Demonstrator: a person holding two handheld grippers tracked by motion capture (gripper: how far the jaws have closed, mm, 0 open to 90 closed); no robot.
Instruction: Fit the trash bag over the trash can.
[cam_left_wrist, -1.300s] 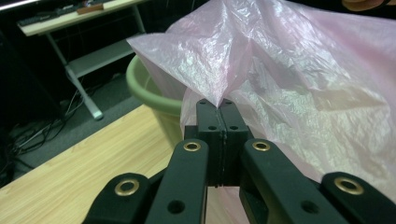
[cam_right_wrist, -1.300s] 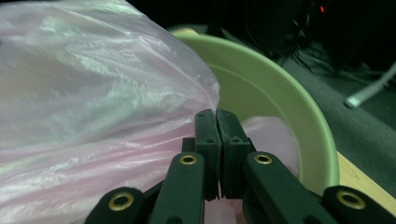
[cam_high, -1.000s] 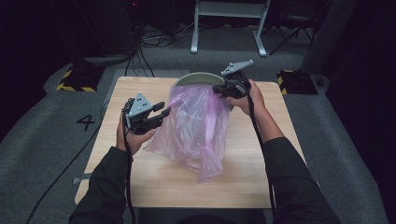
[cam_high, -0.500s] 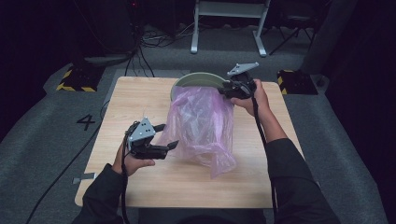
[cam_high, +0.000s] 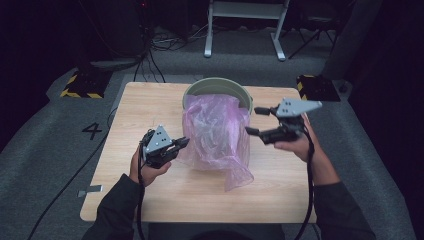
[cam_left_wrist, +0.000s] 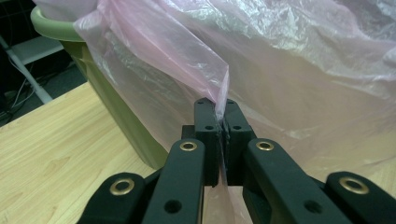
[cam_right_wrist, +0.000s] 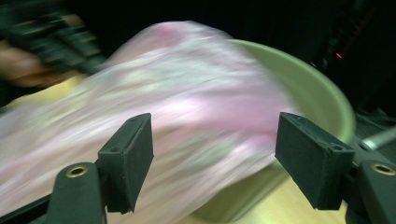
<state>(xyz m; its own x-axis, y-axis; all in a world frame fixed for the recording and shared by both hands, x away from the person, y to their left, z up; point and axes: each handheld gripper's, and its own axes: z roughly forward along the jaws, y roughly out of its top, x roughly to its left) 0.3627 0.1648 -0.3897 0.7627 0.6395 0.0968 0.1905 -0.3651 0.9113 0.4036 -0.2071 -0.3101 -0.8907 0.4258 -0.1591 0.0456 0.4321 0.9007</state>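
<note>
**Bag draped on the bin, not yet fitted**

Your left gripper (cam_high: 181, 144) is pinched tight on a fold of the pink bag (cam_high: 217, 135), at its near-left edge. Your right gripper (cam_high: 252, 121) has just been opening, with nothing between its jaws, right of the bag. The bag lies over the green bin's (cam_high: 217, 87) near rim, spilling onto the table (cam_high: 150, 105). Spreading its mouth around the rim is still left.
</note>
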